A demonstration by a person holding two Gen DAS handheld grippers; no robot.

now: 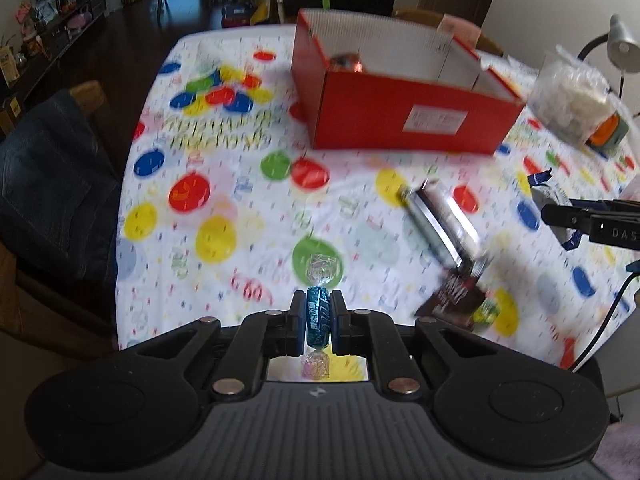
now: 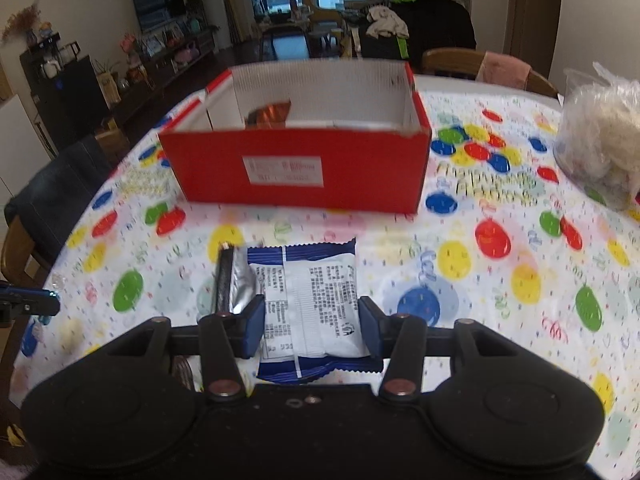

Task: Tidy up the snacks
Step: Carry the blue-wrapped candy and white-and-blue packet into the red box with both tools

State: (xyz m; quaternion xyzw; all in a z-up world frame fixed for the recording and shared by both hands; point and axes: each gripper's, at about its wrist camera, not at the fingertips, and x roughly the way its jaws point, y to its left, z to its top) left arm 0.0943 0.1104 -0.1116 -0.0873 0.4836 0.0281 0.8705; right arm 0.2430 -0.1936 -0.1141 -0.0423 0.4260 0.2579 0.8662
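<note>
Above the balloon-print bench (image 2: 500, 280), left tongs (image 1: 319, 320) clenched a small, hard blue twist-wrapped candy (image 1: 318, 318) across its middle; right tongs (image 2: 312, 326) clasped a light, crinkly white-and-blue snack packet (image 2: 312, 296) by its sides.

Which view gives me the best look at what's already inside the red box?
The right wrist view. It looks into the red box over its front wall, showing a shiny orange wrapper and a pale item beside it. The left wrist view sees the box at an angle, blurred, with only a glimpse of the wrapper.
</note>
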